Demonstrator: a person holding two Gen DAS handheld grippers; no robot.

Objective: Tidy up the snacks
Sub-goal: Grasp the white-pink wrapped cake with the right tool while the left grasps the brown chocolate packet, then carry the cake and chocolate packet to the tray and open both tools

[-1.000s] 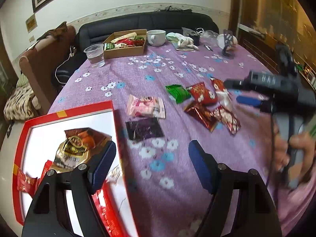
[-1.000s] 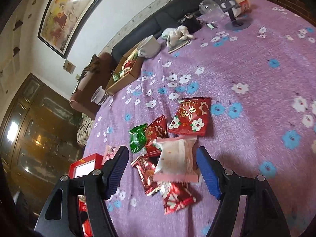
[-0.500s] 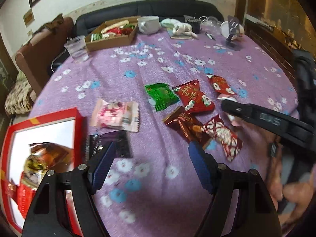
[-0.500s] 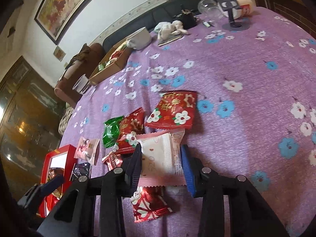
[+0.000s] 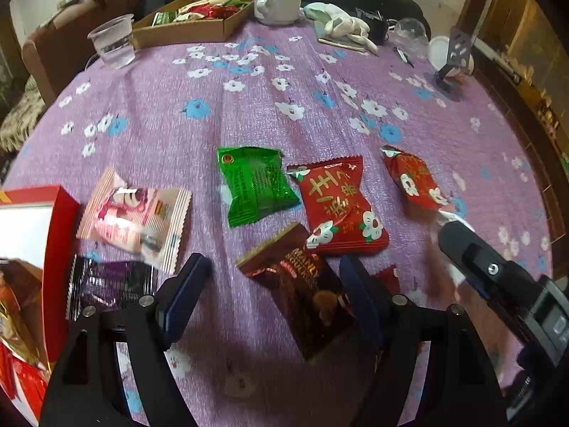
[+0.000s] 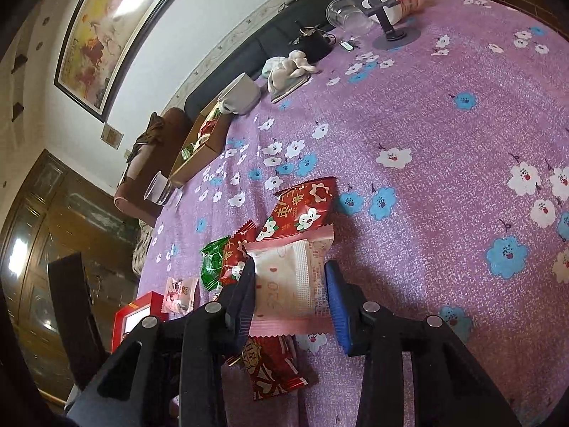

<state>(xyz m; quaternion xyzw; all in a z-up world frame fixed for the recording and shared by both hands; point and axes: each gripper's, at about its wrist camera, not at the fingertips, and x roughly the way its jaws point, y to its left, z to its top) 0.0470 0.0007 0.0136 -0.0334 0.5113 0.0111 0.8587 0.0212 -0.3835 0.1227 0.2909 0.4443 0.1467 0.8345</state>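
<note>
Right gripper (image 6: 290,286) clamps pale pink snack packet (image 6: 290,281)
Left gripper (image 5: 274,299) spread wide; brown snack packet (image 5: 302,291) lies between its fingers

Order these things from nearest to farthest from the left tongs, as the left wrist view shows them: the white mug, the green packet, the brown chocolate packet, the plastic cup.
1. Brown chocolate packet: lying between the open left tongs.
2. Green packet: mid-table, just beyond it.
3. Plastic cup: far left, near the table edge.
4. White mug: far side, beside the cardboard box.
</note>
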